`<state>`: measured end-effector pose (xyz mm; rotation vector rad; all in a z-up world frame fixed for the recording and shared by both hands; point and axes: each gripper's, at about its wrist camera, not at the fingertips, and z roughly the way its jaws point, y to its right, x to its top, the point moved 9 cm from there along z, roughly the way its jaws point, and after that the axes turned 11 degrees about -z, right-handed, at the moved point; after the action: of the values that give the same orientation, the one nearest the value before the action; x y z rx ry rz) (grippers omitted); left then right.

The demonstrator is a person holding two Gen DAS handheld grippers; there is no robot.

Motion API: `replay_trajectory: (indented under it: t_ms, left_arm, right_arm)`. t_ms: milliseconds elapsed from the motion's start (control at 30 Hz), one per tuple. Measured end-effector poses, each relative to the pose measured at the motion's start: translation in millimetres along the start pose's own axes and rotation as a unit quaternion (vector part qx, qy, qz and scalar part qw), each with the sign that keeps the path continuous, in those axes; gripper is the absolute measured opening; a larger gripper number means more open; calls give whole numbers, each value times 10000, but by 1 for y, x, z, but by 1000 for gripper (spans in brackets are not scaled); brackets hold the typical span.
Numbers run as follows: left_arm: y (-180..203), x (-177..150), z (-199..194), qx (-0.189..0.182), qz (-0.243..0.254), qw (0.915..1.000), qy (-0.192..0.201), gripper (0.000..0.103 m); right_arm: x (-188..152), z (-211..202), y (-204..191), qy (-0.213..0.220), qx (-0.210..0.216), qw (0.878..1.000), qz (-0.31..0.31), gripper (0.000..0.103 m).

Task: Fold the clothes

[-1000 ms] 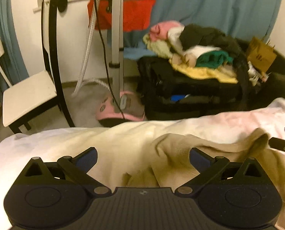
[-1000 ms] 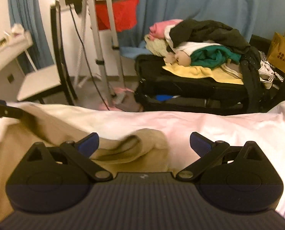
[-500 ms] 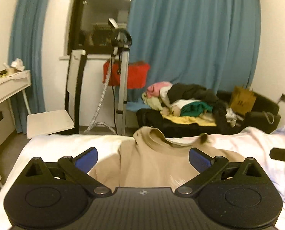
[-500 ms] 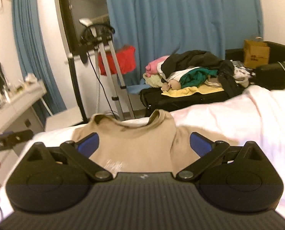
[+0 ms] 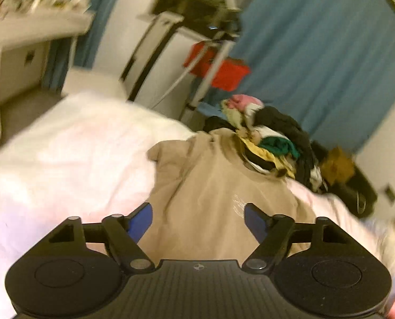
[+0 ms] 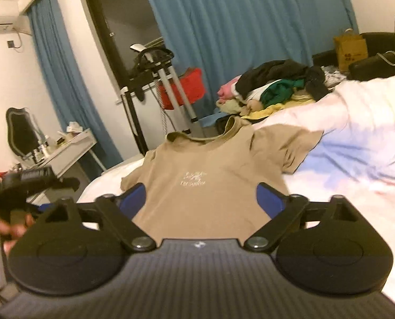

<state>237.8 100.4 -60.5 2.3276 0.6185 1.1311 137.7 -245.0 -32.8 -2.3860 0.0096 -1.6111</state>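
A tan T-shirt (image 6: 213, 170) with a small pale chest print lies face up on the white bed (image 6: 356, 143), collar toward the far edge and sleeves out to both sides. It also shows in the left wrist view (image 5: 218, 196), blurred and tilted. My right gripper (image 6: 201, 198) is open and empty above the shirt's lower half. My left gripper (image 5: 198, 218) is open and empty above the shirt's lower part. It also shows at the left edge of the right wrist view (image 6: 24, 183), in a hand.
A heap of mixed clothes (image 6: 274, 85) lies on a black suitcase beyond the bed. A garment steamer stand (image 6: 165, 85) with a red cloth, a white desk (image 6: 64, 151) and blue curtains (image 6: 237, 26) stand behind. A brown paper bag (image 6: 350, 49) sits at the far right.
Both grippers have drawn back and up from the shirt. The shirt went from bunched to spread flat. The left wrist view has tilted and blurred; the right one has swung left.
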Motion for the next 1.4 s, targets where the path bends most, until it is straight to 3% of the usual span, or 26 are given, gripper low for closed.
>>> replay_trajectory:
  t_ms: [167, 233, 367, 533, 600, 633, 667, 700, 733, 800, 833, 933, 1100, 1167, 1233, 1300, 1400]
  left_arm:
    - [-35, 24, 58, -47, -689, 9976, -94, 74]
    - [-42, 29, 89, -178, -940, 9952, -229, 72]
    - [-49, 40, 152, -543, -1695, 9833, -372, 72]
    - [-60, 58, 222, -857, -2818, 9552, -289, 72]
    - [-55, 68, 245, -1176, -2980, 9462, -449, 72]
    - [-51, 71, 254, -1233, -2971, 9453, -547, 71]
    - [-50, 73, 263, -1109, -2917, 9480, -618, 62]
    - [-48, 76, 271, -984, -2864, 9506, -688, 49]
    - [-49, 79, 272, -890, -2796, 9536, -667, 42]
    - [-56, 90, 256, -783, -2627, 9609, -381, 15]
    - [-59, 95, 248, -728, -2541, 9641, -238, 10]
    - [-68, 111, 222, -564, -2279, 9719, 191, 7]
    - [-84, 139, 178, -288, -1828, 9786, 905, 7]
    - [-92, 146, 160, -54, -1617, 9818, 992, 9]
    - [-103, 150, 142, 116, -1459, 9844, 974, 23]
    - [-117, 150, 125, 118, -1565, 9832, 932, 42]
    - [-137, 149, 99, 123, -1724, 9811, 869, 63]
  right_arm:
    - [-38, 44, -2, -326, 246, 9992, -49, 60]
    - [-52, 63, -4, -510, 344, 9981, 11, 45]
    - [-67, 94, -8, -574, 558, 9968, 7, 44]
    - [-78, 127, -4, -551, 760, 9955, 124, 45]
    - [-81, 138, 0, -546, 836, 9947, 257, 45]
    - [-82, 142, 1, -540, 872, 9942, 328, 45]
    - [-83, 147, 3, -530, 906, 9936, 408, 45]
    - [-83, 152, 6, -508, 930, 9930, 531, 45]
    - [-84, 156, 8, -490, 958, 9921, 651, 45]
    - [-85, 162, 13, -455, 1011, 9900, 868, 43]
    - [-86, 164, 16, -437, 1036, 9889, 967, 43]
    - [-86, 164, 21, -388, 1072, 9866, 1168, 43]
    - [-86, 161, 23, -337, 1018, 9874, 1166, 43]
    - [-84, 158, 20, -325, 978, 9887, 1088, 43]
    - [-83, 154, 19, -308, 918, 9904, 986, 45]
    - [-82, 149, 19, -293, 846, 9922, 867, 45]
    - [-80, 140, 17, -292, 745, 9942, 717, 45]
